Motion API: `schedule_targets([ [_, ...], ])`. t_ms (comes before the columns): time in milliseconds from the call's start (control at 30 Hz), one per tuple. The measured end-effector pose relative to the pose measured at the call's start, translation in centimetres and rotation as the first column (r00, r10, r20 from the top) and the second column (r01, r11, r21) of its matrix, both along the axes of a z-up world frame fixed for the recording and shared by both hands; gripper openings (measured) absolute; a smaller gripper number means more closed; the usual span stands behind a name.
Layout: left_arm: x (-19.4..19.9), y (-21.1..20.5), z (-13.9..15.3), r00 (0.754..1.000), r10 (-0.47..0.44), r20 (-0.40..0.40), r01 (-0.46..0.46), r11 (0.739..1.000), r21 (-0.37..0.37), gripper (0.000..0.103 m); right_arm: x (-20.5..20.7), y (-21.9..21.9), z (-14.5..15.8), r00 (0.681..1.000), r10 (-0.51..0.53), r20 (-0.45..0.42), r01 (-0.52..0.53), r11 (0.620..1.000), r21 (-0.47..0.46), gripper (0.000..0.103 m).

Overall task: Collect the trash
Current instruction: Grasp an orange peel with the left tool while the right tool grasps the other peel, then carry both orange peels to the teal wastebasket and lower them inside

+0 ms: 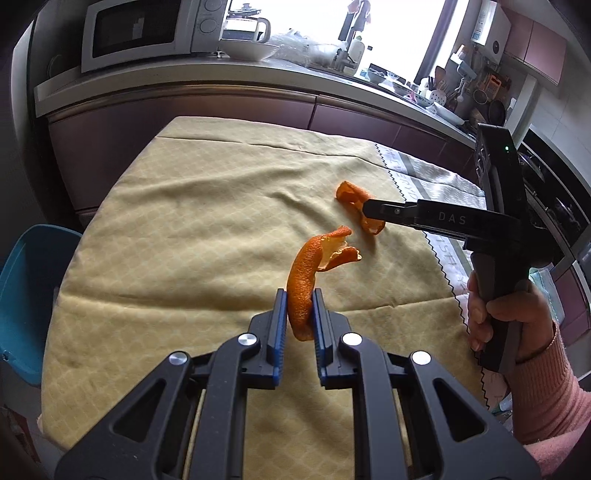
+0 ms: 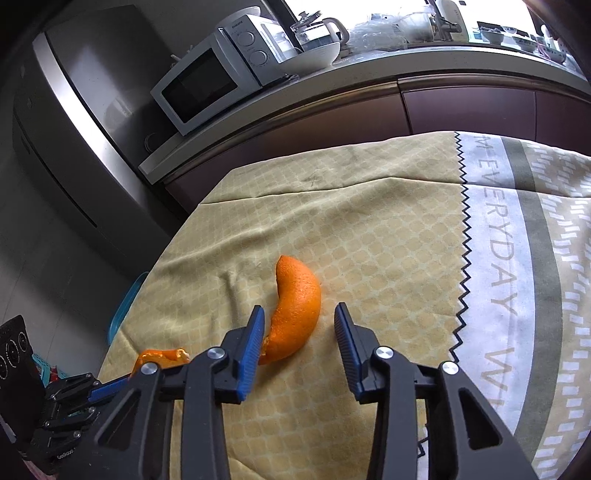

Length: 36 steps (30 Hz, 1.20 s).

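My left gripper [image 1: 299,295] is shut on a long curled strip of orange peel [image 1: 306,266], lifted above the yellow tablecloth [image 1: 184,221]. A second, thicker peel [image 2: 297,302] lies on the cloth between the jaws of my right gripper [image 2: 300,309]. Its left pad is at the peel's edge and its right pad stands clear, so the jaws are open. In the left wrist view the right gripper [image 1: 369,210] reaches in from the right over that peel [image 1: 351,194]. The right wrist view shows the left gripper [image 2: 125,378] at lower left with its peel [image 2: 162,356].
A hand in a pink sleeve [image 1: 495,317] holds the right gripper's handle. A grey-and-white printed cloth [image 2: 517,258] overlaps the table's right side. A blue chair [image 1: 26,295] stands left of the table. Behind are a counter with a microwave [image 1: 136,33], a bowl [image 1: 247,50] and a fridge [image 2: 74,129].
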State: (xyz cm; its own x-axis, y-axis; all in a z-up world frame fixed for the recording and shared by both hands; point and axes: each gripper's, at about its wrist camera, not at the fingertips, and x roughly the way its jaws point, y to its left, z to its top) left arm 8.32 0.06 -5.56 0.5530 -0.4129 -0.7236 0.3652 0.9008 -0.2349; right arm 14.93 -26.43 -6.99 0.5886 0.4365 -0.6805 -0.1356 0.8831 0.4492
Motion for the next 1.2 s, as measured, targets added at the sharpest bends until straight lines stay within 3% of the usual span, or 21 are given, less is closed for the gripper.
schedule_targets([
  [100, -0.2, 1.0, 0.0, 1.0, 0.02, 0.004, -0.02, 1.0, 0.002, 0.014, 0.1, 0.2, -0.2, 1.0, -0.006, -0.005, 0.006, 1.0, -0.006, 0.022],
  [233, -0.1, 1.8, 0.1, 0.999, 0.042, 0.004, -0.042, 0.999, -0.003, 0.014, 0.0, 0.3, -0.1, 1.0, -0.016, 0.0, 0.016, 1.0, -0.001, 0.018],
  [1200, -1.7, 6.9, 1.9, 0.989, 0.139, 0.056, -0.138, 0.99, -0.017, 0.014, -3.6, 6.7, 2.5, 0.988, 0.14, 0.069, -0.145, 0.986, 0.084, 0.018],
])
